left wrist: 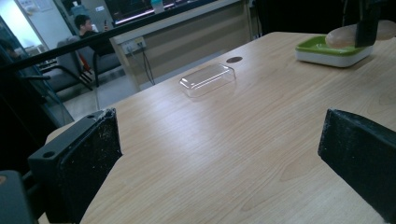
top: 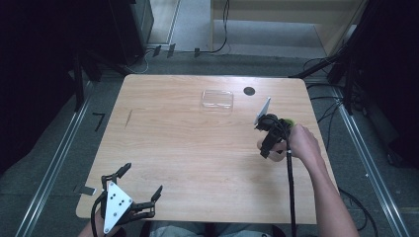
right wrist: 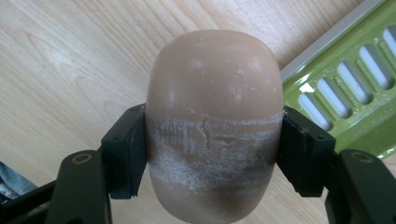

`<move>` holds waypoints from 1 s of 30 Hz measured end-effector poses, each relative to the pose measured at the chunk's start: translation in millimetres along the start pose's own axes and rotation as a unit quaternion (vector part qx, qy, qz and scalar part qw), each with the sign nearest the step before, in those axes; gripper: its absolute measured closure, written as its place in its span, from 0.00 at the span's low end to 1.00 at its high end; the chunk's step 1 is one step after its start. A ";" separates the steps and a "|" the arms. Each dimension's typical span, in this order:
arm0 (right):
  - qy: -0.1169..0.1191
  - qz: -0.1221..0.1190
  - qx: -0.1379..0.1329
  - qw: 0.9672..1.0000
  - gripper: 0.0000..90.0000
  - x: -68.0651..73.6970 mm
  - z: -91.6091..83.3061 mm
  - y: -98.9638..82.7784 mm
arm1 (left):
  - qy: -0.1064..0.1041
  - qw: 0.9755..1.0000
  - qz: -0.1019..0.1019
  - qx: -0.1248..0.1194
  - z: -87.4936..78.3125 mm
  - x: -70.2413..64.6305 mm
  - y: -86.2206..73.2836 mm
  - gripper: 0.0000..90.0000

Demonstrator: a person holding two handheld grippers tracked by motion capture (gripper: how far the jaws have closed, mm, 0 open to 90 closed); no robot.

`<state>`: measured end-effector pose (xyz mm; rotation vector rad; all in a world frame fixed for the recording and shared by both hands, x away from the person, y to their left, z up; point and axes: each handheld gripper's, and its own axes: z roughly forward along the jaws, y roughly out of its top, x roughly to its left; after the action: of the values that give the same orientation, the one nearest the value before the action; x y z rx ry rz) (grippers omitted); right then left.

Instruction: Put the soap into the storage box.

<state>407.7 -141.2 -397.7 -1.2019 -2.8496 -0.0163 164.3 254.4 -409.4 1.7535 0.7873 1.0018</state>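
Jaws of the left gripper [top: 132, 183] stand wide apart with nothing between them, at the wooden table's [top: 188, 148] near left corner. The clear plastic lid [top: 217, 99] lies toward the table's far edge. At the table's right side, the right gripper [right wrist: 212, 154] clamps a tan soap bar [right wrist: 214, 121], just beside the green soap dish [right wrist: 350, 88].
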 end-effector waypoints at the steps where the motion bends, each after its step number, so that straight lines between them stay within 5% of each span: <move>1: 0.000 0.002 -0.004 1.000 0.38 -0.9 0.0 0.1 | 0.000 1.000 0.000 0.000 -0.1 0.1 0.0 0.00; 30: -0.007 0.055 -0.034 0.998 0.38 -39.2 -0.6 -3.2 | 0.001 1.000 0.000 0.001 -0.3 0.0 -0.2 0.00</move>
<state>432.8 -171.5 -399.0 -1.3753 -2.8121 -0.1025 164.0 254.6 -409.5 1.7543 0.7905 1.0040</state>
